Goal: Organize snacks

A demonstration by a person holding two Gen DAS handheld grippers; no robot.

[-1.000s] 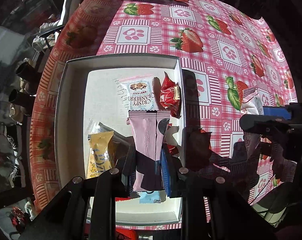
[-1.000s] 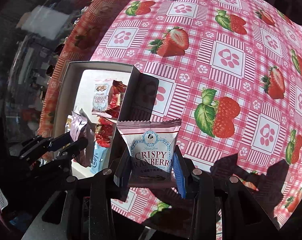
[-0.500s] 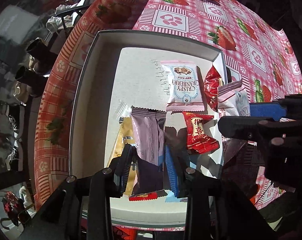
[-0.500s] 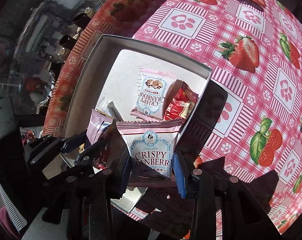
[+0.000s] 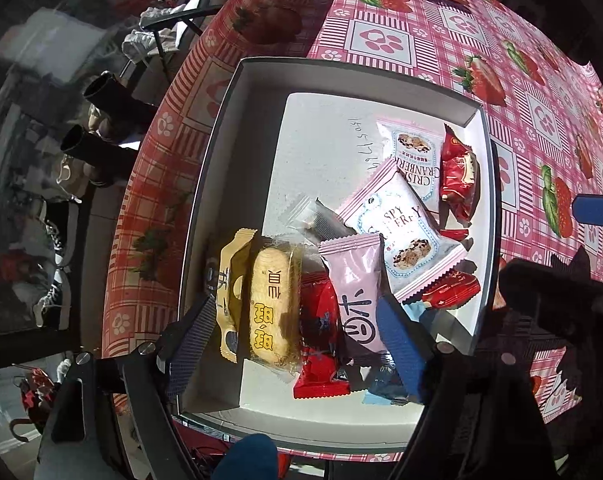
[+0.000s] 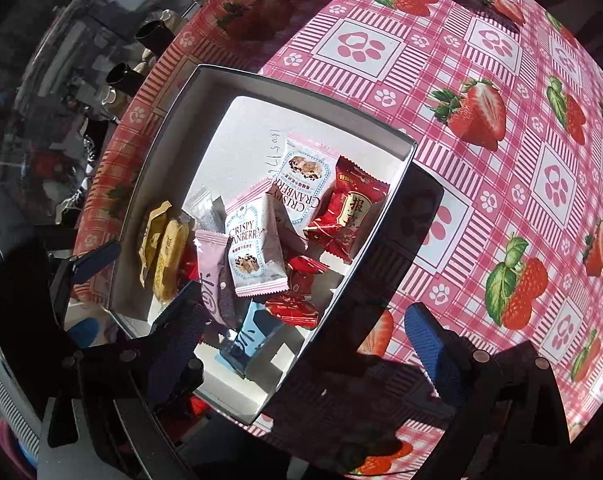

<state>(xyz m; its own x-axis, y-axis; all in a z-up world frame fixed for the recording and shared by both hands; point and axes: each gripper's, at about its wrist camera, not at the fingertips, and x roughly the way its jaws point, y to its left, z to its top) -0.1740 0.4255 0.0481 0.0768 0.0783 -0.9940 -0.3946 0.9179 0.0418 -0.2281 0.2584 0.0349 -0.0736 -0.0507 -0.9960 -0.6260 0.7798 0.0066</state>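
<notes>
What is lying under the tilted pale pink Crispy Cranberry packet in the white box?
The tilted pale pink Crispy Cranberry packet leans on a mauve wrapper, a second cranberry packet and red candy wrappers. Whatever else lies beneath it on the white box floor is covered.

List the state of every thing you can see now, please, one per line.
Left tongs: open, holding nothing.
Right tongs: open, holding nothing.
White box: lidless, holding snacks.
Top cranberry packet: lying loose, overlapping others.
Pink packet: lying loose in box.

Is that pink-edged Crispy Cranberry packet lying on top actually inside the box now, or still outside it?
Inside. The Crispy Cranberry packet lies loose atop other snacks within the white box, and no gripper touches it.
</notes>
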